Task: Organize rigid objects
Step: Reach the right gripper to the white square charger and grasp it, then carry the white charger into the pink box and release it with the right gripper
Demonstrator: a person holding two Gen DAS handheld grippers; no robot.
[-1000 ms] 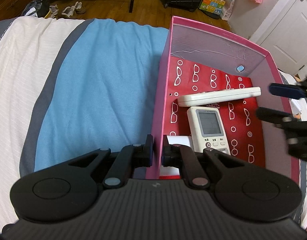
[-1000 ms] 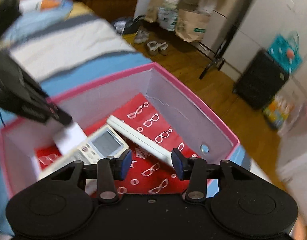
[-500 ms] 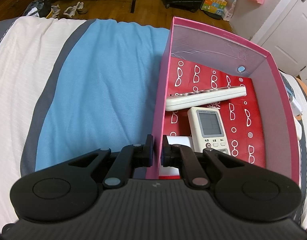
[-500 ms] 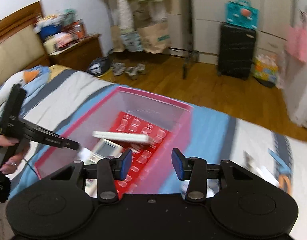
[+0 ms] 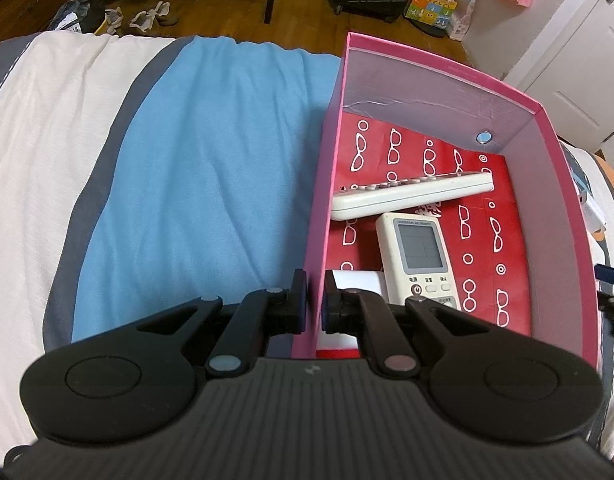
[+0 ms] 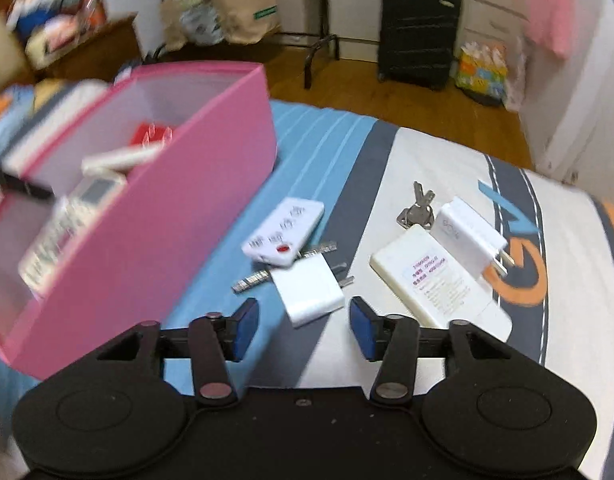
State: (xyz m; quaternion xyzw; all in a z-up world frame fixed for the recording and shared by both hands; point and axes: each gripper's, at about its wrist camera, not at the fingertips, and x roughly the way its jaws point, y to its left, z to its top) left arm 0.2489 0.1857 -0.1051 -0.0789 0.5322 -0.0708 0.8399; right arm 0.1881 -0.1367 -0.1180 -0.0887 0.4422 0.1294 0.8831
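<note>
Left gripper clamps pink box wall; right gripper spread, widening, empty.

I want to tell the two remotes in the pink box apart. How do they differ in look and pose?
The screen remote shows a grey display above its buttons; the long remote shows only rows of buttons. The long remote lies across the box, its end at the left wall; the screen remote lies lengthwise, pointing at the long one. The long remote looks slimmer and longer. Both are off-white and rest on the red glasses-print lining.
</note>
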